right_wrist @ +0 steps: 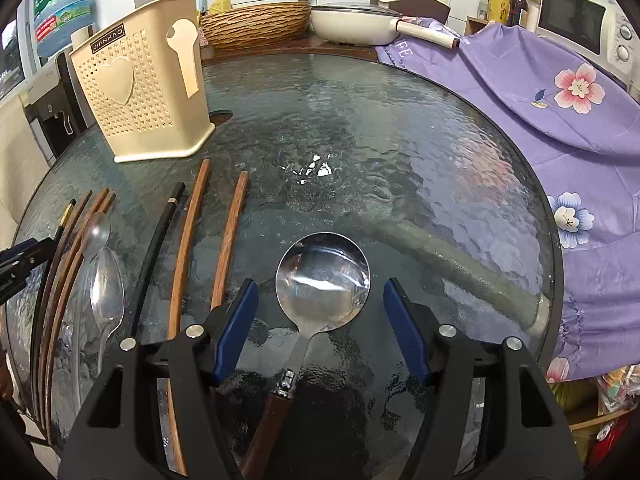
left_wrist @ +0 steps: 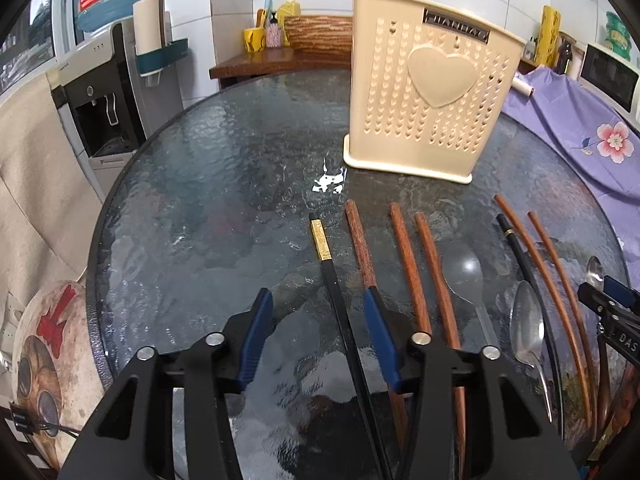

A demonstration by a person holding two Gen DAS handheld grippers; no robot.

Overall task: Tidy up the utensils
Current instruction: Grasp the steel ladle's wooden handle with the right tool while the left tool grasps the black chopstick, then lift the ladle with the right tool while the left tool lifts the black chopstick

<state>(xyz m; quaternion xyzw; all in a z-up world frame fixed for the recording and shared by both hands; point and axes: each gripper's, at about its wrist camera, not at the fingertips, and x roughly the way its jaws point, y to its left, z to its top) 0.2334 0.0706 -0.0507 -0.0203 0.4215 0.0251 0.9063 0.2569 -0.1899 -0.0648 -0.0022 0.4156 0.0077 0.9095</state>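
On the round glass table [left_wrist: 208,208] lie eight chopsticks and three spoons. At twelve o'clock stands one cream utensil holder [left_wrist: 424,92], perforated, with a heart on its face. The left gripper [left_wrist: 319,334] straddles the black gold-banded chopstick [left_wrist: 334,280], fingers spread, not touching. The right gripper [right_wrist: 320,330] straddles the wood-handled round steel spoon [right_wrist: 322,278], fingers likewise spread.

Chopsticks [left_wrist: 404,264] and spoons [right_wrist: 322,276] flat in a row before an upright cream holder [left_wrist: 424,92].
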